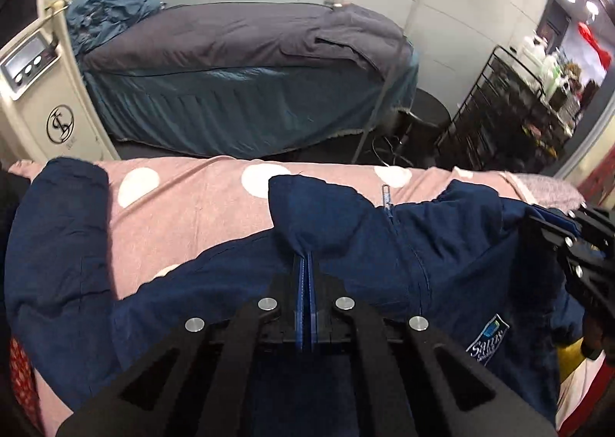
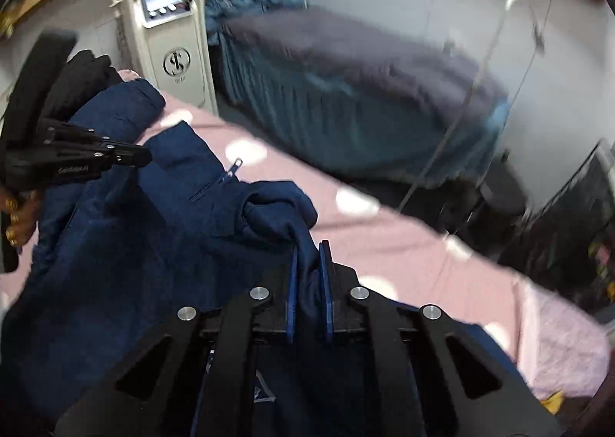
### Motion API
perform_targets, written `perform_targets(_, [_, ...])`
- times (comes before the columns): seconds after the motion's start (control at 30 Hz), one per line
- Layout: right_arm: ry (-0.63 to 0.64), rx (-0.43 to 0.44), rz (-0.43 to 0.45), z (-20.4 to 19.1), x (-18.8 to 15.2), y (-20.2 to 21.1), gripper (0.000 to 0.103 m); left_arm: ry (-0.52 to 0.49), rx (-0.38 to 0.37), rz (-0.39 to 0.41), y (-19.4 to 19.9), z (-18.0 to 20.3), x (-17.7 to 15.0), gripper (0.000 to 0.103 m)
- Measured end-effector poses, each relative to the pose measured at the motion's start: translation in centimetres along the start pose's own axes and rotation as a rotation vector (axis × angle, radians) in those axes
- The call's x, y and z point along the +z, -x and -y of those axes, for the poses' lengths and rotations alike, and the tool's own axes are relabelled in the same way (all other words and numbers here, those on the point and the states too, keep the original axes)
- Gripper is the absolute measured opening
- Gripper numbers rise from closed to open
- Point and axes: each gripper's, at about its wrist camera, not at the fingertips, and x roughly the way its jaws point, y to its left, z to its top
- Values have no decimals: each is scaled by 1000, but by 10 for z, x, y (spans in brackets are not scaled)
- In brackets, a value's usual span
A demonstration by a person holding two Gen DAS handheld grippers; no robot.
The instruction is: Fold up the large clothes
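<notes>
A large navy blue zip jacket (image 1: 453, 264) lies spread over a pink bedsheet with white dots (image 1: 192, 206). My left gripper (image 1: 305, 258) is shut on a raised fold of the jacket near its collar. My right gripper (image 2: 307, 248) is shut on a bunched fold of the same jacket (image 2: 134, 244), lifted above the sheet (image 2: 423, 256). The jacket's zipper pull (image 1: 385, 194) points up between the two grips and also shows in the right wrist view (image 2: 234, 166). Each gripper shows in the other's view: the right one at the right edge (image 1: 576, 241), the left one at the left edge (image 2: 127, 158).
A second bed with a grey cover and blue skirt (image 1: 250, 90) stands across a dark aisle. A cream machine with a screen (image 2: 173, 40) stands at its left end. A black wire rack with bottles (image 1: 511, 106) is at the right. Dark clothing (image 2: 84, 75) lies beyond the jacket.
</notes>
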Motion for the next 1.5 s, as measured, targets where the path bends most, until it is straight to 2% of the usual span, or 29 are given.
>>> perform_targets(0.07, [77, -59, 33, -15, -2, 1, 11, 22, 7, 10, -4, -2, 0, 2])
perform_targets(0.1, [155, -97, 30, -25, -6, -5, 11, 20, 17, 8, -8, 1, 0, 2])
perform_targets(0.17, [209, -150, -18, -27, -13, -22, 13, 3, 42, -8, -15, 7, -3, 7])
perform_targets(0.2, [201, -161, -44, -27, -15, -33, 15, -8, 77, -21, -22, 10, -4, 23])
perform_targets(0.23, [169, -184, -133, -17, -17, -52, 24, -8, 107, -33, -26, 13, -5, 54])
perform_targets(0.27, [142, -221, -180, -9, -19, -59, 26, -5, 125, -35, -26, 16, -6, 67])
perform_targets(0.3, [59, -250, -204, 6, -16, -60, 26, 3, 128, -9, -21, 15, -10, 77])
perform_targets(0.33, [-30, -213, -182, 19, -13, -52, 29, 14, 125, 24, -14, 17, -11, 81])
perform_targets(0.4, [-143, -152, -143, 33, -9, -40, 45, 43, 100, 31, -8, 15, -14, 86])
perform_targets(0.43, [-181, -101, -136, 37, -7, -38, 49, 62, 63, 15, -9, 15, -17, 86])
perform_targets(0.5, [-191, 4, -168, 33, -6, -46, 49, 79, 33, -29, -20, 17, -23, 86])
perform_targets(0.53, [-188, 73, -197, 26, -7, -54, 49, 78, 33, -55, -27, 19, -26, 86])
perform_targets(0.63, [-196, 198, -287, 5, -16, -81, 49, 58, 72, -188, -63, 27, -37, 86])
perform_targets(0.7, [-202, 153, -376, -8, -28, -106, 49, 53, 105, -281, -86, 27, -46, 86])
perform_targets(0.73, [-216, 116, -464, -9, -39, -127, 49, 56, 153, -344, -103, 25, -53, 87])
perform_targets(0.77, [-238, 115, -539, -10, -50, -145, 49, 63, 170, -378, -112, 23, -56, 88])
perform_targets(0.8, [-260, 131, -553, -9, -57, -155, 49, 76, 167, -395, -119, 20, -58, 90])
perform_targets(0.87, [-230, 111, -510, -15, -57, -156, 51, 65, 191, -392, -123, 22, -57, 98])
perform_targets(0.97, [-169, 63, -511, -28, -56, -157, 53, 54, 213, -417, -129, 23, -56, 98])
perform_targets(1.03, [-179, 54, -513, -30, -56, -157, 54, 60, 210, -422, -130, 23, -55, 98])
perform_targets(1.13, [-208, 3, -559, -28, -52, -151, 66, 57, 201, -425, -125, 21, -55, 97])
perform_targets(1.17, [-240, 4, -553, -25, -49, -145, 66, 64, 194, -432, -122, 19, -55, 97])
perform_targets(1.23, [-310, 36, -494, -19, -45, -122, 66, 109, 191, -412, -102, 16, -54, 96])
perform_targets(1.33, [-352, 38, -443, -11, -54, -77, 67, 157, 174, -344, -66, 12, -62, 96])
perform_targets(1.5, [-461, 10, -403, 11, -92, -5, 70, 184, 201, -301, -10, 16, -110, 96])
